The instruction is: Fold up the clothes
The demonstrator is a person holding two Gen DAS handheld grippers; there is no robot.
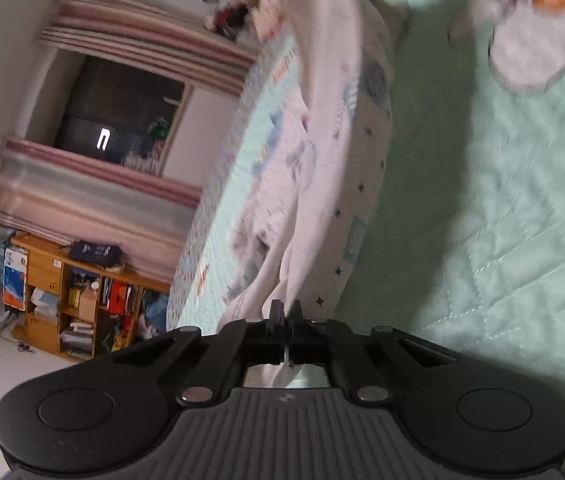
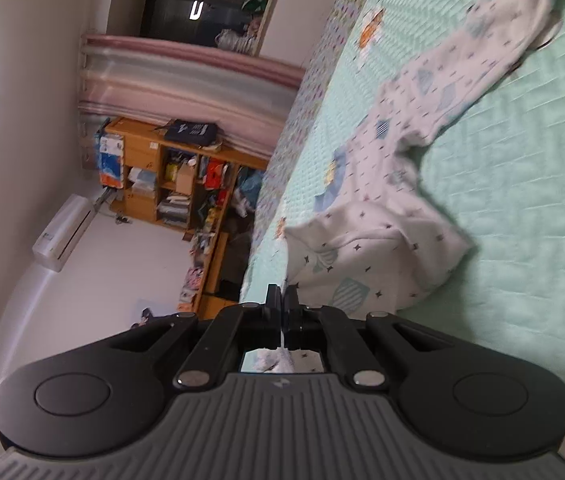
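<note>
I've got the left gripper [image 1: 285, 312] clenched on a pinch of the white patterned garment [image 1: 322, 184], its jaws pressed together with cloth squeezed between them and a tuft showing behind the fingers. From that pinch the garment runs straight away from me in a long, taut band over the mint quilted bed [image 1: 502, 220], near the bed's edge. That long axis is in line with where the left gripper points, so I judge any pull along it only stretches the cloth; the fold has to go across it.

Over to the right gripper [image 2: 283, 304]: jaws also clamped shut, also on cloth, a white corner of the same garment [image 2: 382, 256] bunched between them. Here the garment lies ahead and to the right of the pinch, heaped just beyond it, then trailing off toward the far upper right of the bed [image 2: 522, 200].

Both hands have an end, so neither is nearer. Past the bed edge, the wooden shelf [image 2: 170, 176] stands well apart, out of play.
</note>
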